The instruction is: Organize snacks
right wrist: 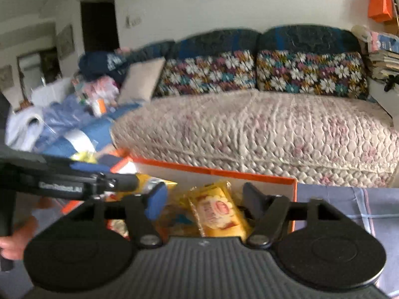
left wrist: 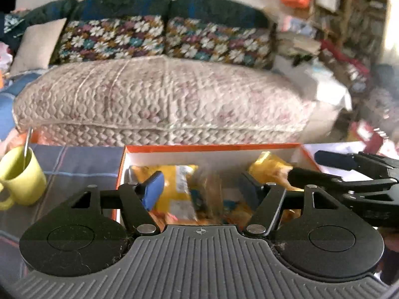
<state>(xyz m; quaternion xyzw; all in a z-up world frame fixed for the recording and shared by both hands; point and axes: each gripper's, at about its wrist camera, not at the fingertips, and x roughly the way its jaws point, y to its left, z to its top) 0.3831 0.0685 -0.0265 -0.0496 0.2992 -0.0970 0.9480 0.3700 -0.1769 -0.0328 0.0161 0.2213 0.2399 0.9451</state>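
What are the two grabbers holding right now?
Nothing. The left gripper and right gripper are both open above the snacks in the box.

left gripper [left wrist: 200, 194], right gripper [right wrist: 204, 203], fingers apart, empty

orange box [left wrist: 212, 147] open-topped, mug [left wrist: 21, 177] left, sofa [left wrist: 159, 99] behind
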